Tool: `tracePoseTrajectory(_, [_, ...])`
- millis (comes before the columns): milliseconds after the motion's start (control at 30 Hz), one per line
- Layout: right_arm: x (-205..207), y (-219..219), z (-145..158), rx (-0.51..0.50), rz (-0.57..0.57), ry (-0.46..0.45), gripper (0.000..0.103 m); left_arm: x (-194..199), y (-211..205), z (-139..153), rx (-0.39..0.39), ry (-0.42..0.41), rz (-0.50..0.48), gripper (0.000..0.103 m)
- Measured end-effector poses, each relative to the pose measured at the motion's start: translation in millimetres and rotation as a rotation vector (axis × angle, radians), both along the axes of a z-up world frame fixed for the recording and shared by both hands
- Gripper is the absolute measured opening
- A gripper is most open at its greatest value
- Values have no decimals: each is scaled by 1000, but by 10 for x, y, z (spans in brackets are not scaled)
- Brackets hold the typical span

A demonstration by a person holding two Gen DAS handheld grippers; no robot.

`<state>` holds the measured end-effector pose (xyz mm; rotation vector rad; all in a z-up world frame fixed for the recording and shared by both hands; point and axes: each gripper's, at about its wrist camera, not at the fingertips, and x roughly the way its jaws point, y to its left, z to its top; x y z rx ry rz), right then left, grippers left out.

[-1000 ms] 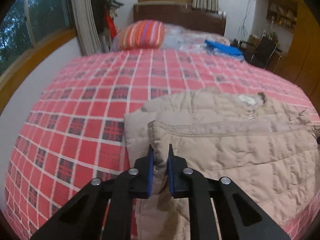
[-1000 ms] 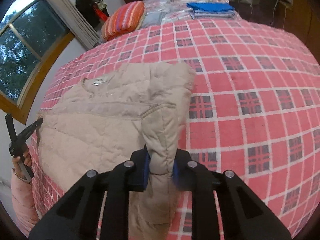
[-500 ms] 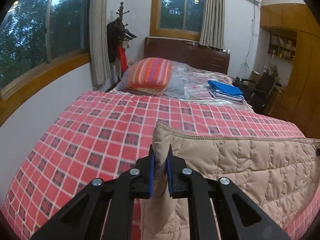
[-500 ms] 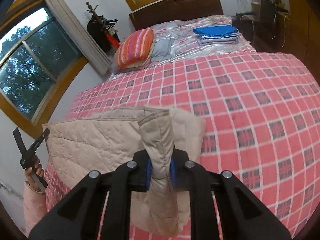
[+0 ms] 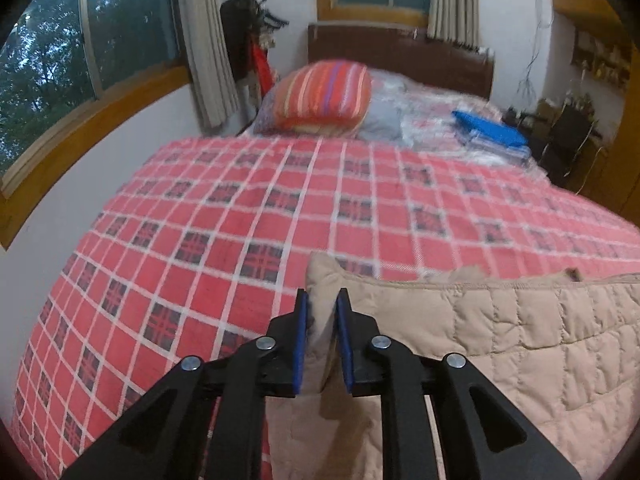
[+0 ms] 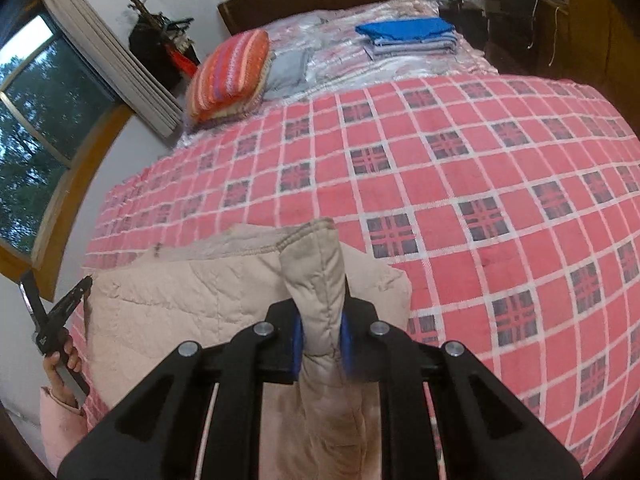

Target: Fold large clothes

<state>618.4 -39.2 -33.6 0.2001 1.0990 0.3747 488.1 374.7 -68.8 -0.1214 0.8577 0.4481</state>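
Beige quilted fabric fills the near part of both views: a padded jacket lies at the near edge of the bed, on a red checked blanket. The left gripper is clamped on the jacket's left corner, a fold of cloth squeezed between its blue pads; the stitched edge runs off to the right from there. The right gripper is clamped on the opposite corner, with a thick bunch of the jacket standing up between its fingers and hanging down below them. In the right wrist view the left gripper shows at the far left, held by a hand with a pink sleeve below it, at the jacket's other end.

Farther up the bed a striped pillow rests near the headboard, and a folded pile with blue cloth on top sits well apart from the jacket. Windows with curtains line the wall.
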Motion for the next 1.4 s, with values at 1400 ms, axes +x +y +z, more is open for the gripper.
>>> tracePoseTrajectory(1400, [-1122, -343, -111, 14, 73, 36, 48, -1052, -873, 176, -84, 54, -108, 58])
